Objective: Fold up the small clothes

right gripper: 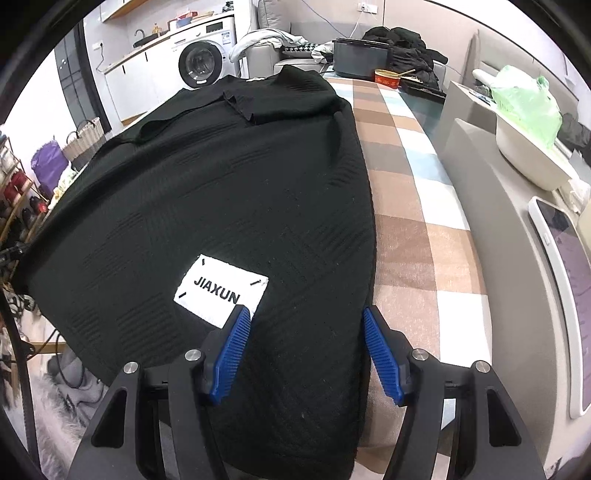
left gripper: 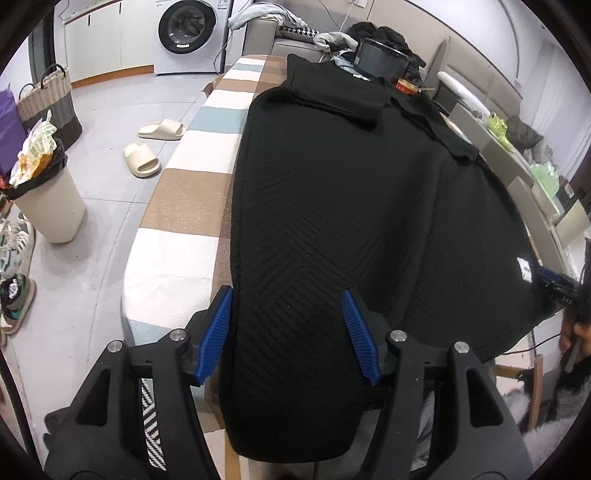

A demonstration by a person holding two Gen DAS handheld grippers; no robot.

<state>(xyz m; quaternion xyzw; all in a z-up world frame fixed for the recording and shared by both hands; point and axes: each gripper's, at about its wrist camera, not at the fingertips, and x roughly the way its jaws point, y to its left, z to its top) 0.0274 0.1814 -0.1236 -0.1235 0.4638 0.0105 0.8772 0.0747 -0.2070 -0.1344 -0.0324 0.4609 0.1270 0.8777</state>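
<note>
Black knit garment [left gripper: 332, 206] lies spread across the checked table cover [left gripper: 184, 221] right ahead of both your grippers, its near hem draped over the table's edge toward you. One sleeve [left gripper: 332, 92] is folded in across its far end. Your left gripper [left gripper: 288, 332] hovers over the garment's left margin with its blue pads [left gripper: 218, 332] spread; the fabric runs between them, and neither pad presses on it. Your right gripper [right gripper: 308, 350] sits at the garment's right margin, jaws likewise spread, the cloth's edge passing between the pads without being pinched. Just beside its left pad [right gripper: 231, 354] a white label [right gripper: 221, 288] reading JIAXUN is stitched to the fabric.

Beyond the garment, at the table's far end, stand a dark bin [right gripper: 360, 59] and a red bowl [right gripper: 388, 77], with a heap of dark clothes [right gripper: 402, 44] behind them. Off the table's left side you can see a washing machine [left gripper: 188, 33], a pair of beige slippers [left gripper: 147, 147], and a lined waste bin [left gripper: 48, 195] on the floor.
</note>
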